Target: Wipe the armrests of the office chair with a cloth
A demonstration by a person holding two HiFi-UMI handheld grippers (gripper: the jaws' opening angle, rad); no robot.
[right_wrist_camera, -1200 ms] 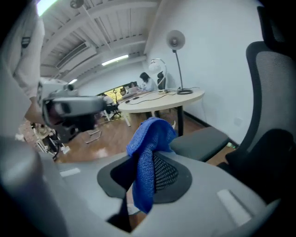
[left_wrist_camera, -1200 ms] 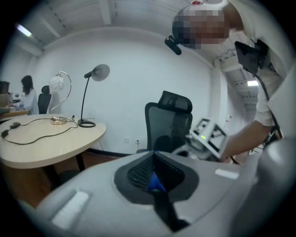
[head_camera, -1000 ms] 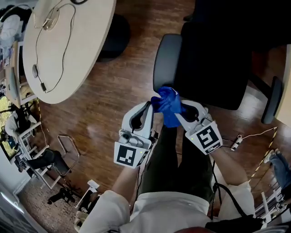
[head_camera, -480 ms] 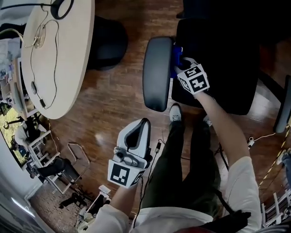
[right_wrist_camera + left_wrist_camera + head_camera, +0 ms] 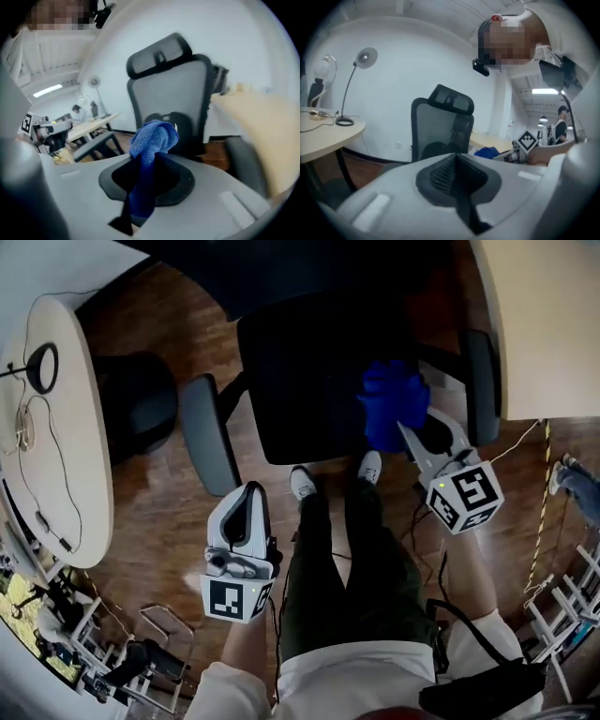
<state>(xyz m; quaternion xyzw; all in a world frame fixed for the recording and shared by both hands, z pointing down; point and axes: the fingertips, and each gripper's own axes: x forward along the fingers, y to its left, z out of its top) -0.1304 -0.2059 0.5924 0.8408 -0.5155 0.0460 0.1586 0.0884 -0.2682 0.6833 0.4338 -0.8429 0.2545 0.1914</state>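
Bunching up out of the right gripper [image 5: 419,430], the blue cloth [image 5: 392,404] was clamped between that gripper's jaws, its loose upper part standing above them in a rounded fold and a strip of it running down through the dark pads in the right gripper view. In the head view the cloth hung over the front corner of the office chair [image 5: 309,381], above the dark seat and near the armrest [image 5: 480,385] at that view's right; whether it touched the seat could not be told. The other armrest [image 5: 208,442], grey and padded, stood on the chair's far side, well apart from the cloth. The left gripper [image 5: 249,495] hovered lower, over the wooden floor [image 5: 159,512] just beside the person's leg, with its 2 jaws pressed together and nothing between them. 2 white shoes [image 5: 302,482] stood at the seat's front edge. A rounded desk [image 5: 56,427] carrying a cable lay at the left, and a second desk [image 5: 553,324] filled the upper right corner.
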